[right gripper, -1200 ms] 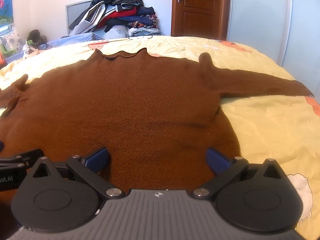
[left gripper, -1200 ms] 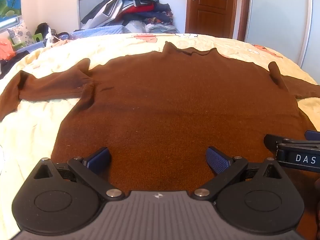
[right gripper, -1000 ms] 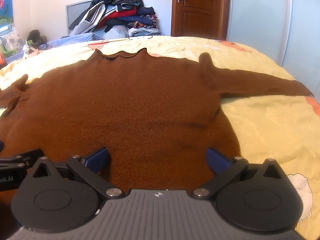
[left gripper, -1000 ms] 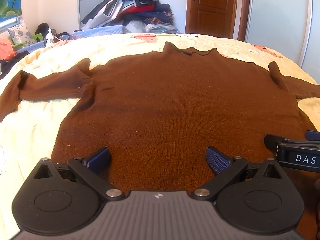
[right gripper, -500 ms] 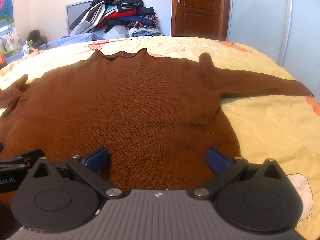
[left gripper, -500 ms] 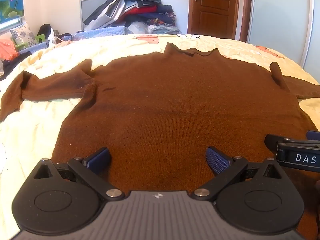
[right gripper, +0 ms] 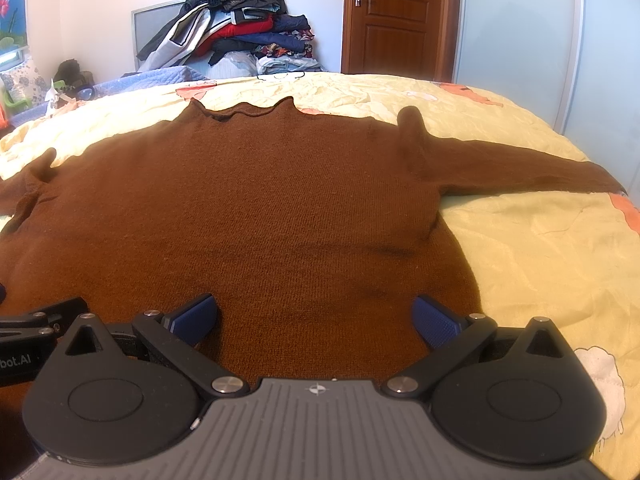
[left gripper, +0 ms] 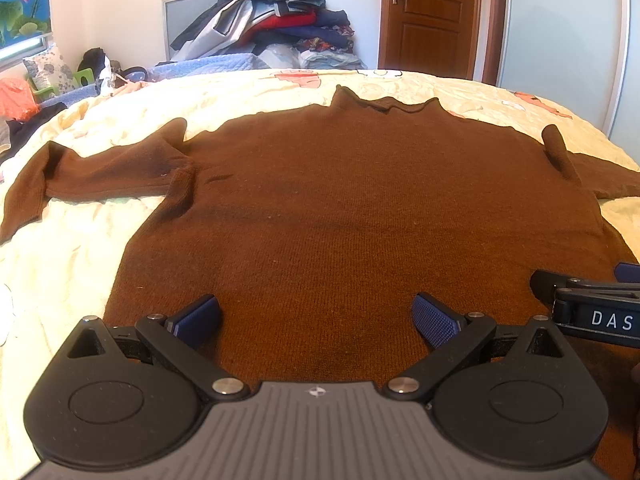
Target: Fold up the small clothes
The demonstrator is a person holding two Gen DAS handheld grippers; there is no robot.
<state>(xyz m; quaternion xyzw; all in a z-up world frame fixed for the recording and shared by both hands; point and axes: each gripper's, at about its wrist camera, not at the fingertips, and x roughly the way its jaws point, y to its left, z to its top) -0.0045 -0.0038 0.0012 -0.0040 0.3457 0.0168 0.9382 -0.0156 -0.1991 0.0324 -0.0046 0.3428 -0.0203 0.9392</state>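
Observation:
A brown knit sweater (left gripper: 352,208) lies flat on the bed, collar far, both sleeves spread out sideways. It also fills the right wrist view (right gripper: 248,208). My left gripper (left gripper: 316,316) is open and empty, low over the sweater's near hem on its left half. My right gripper (right gripper: 314,316) is open and empty over the hem on the right half. The right gripper's side shows at the right edge of the left wrist view (left gripper: 592,312). The left gripper's side shows at the left edge of the right wrist view (right gripper: 36,332).
The sweater lies on a pale yellow printed bedspread (right gripper: 540,264). A heap of clothes (left gripper: 272,20) is piled behind the bed against the wall. A wooden door (left gripper: 432,16) and a white wardrobe (left gripper: 560,24) stand at the back right.
The left wrist view has shifted very slightly; the sweater and the right gripper have not moved. Both grippers stay open.

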